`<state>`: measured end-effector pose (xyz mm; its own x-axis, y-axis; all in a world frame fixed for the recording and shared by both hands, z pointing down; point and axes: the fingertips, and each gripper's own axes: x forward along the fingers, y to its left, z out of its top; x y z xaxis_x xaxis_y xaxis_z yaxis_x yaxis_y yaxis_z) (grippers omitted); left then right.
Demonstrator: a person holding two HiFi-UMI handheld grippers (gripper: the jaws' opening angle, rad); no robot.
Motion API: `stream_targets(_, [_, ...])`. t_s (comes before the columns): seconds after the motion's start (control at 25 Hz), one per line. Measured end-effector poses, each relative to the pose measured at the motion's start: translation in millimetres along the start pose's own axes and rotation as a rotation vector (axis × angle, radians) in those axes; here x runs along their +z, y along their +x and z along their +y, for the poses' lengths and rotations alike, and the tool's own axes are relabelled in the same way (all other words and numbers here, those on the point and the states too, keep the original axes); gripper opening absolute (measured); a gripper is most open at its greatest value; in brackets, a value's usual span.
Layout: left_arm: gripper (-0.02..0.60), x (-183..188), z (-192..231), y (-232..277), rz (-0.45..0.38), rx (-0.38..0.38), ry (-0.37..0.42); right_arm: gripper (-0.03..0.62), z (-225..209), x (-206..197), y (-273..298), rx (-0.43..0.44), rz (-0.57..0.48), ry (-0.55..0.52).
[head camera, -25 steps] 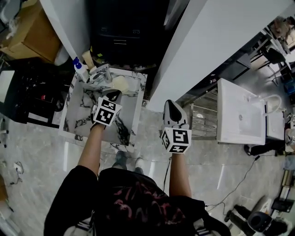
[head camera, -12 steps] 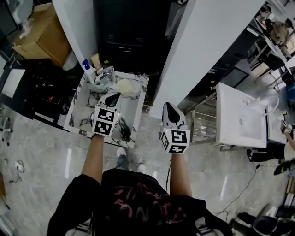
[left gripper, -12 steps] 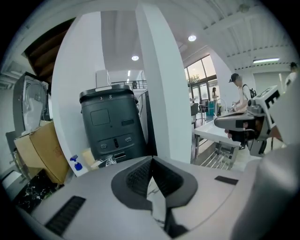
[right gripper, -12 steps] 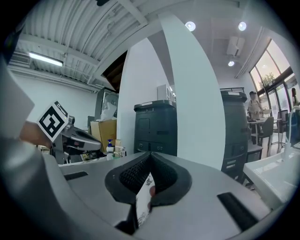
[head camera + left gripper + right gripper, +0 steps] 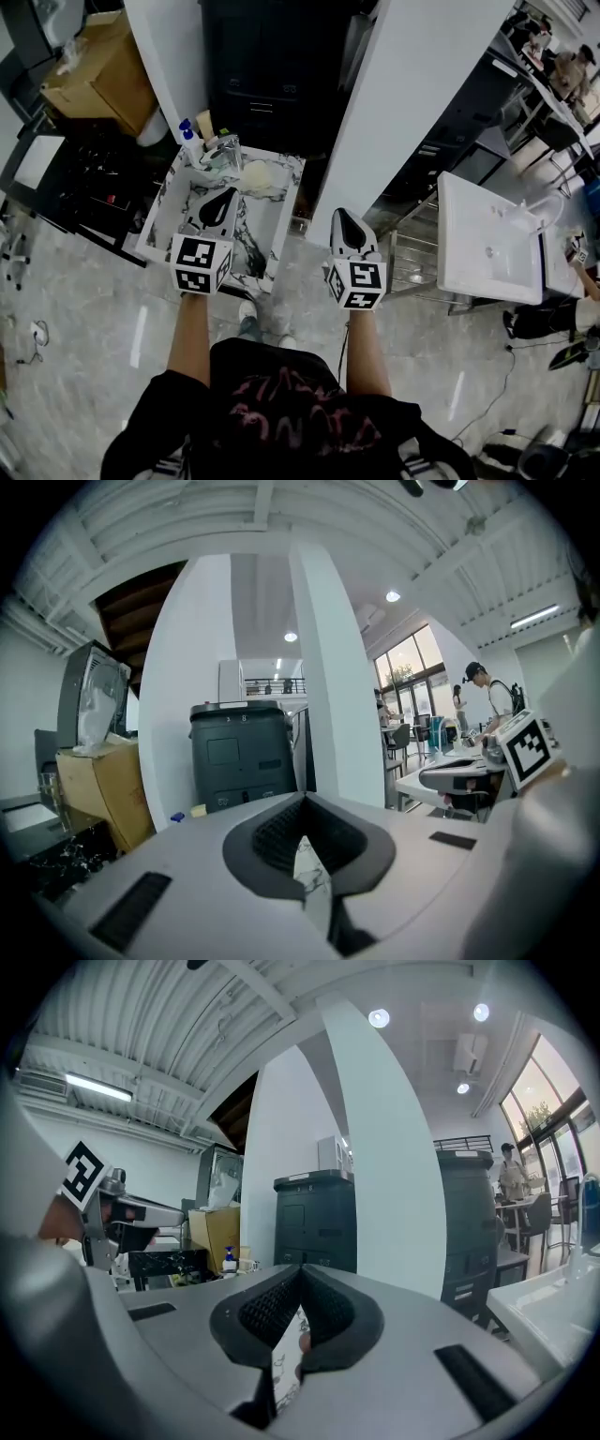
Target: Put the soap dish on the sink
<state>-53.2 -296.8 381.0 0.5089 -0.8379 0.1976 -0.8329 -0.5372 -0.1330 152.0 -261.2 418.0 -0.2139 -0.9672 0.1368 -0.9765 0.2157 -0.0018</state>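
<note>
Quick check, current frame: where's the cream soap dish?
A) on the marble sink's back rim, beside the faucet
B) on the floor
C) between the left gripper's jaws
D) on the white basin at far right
A: the cream soap dish sits on the back rim of the marble sink, just right of the faucet, while the left gripper is shut with nothing between its jaws.

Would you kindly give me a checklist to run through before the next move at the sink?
1. Soap dish on the back rim of the sink, beside the faucet: ok.
2. Left gripper shut, nothing between its jaws: ok.
3. Right gripper shut and empty: ok.
4. Left gripper apart from the soap dish: ok.
5. Soap dish sitting level: cannot tell, too small.
</note>
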Motion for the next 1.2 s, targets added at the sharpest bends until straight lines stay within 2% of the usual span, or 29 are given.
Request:
stream_targets(0.16, [0.014, 11.9, -6.5, -25.0, -0.034, 0.026, 0.03, 0.014, -0.2, 2.1, -9.6, 0.009, -0.013, -0.011])
stream_targets(0.64, [0.014, 16.9, -17.3, -63.2, -0.082, 0.056, 0.0, 0.014, 4.3, 12.1, -34.4, 0.029, -0.049, -0.048])
stream_targets(1.2, [0.014, 4.9, -28.9, -76.8, -0.054, 0.057, 0.006, 0.014, 6.8, 11.2, -48.7, 0.04, -0.062, -0.051])
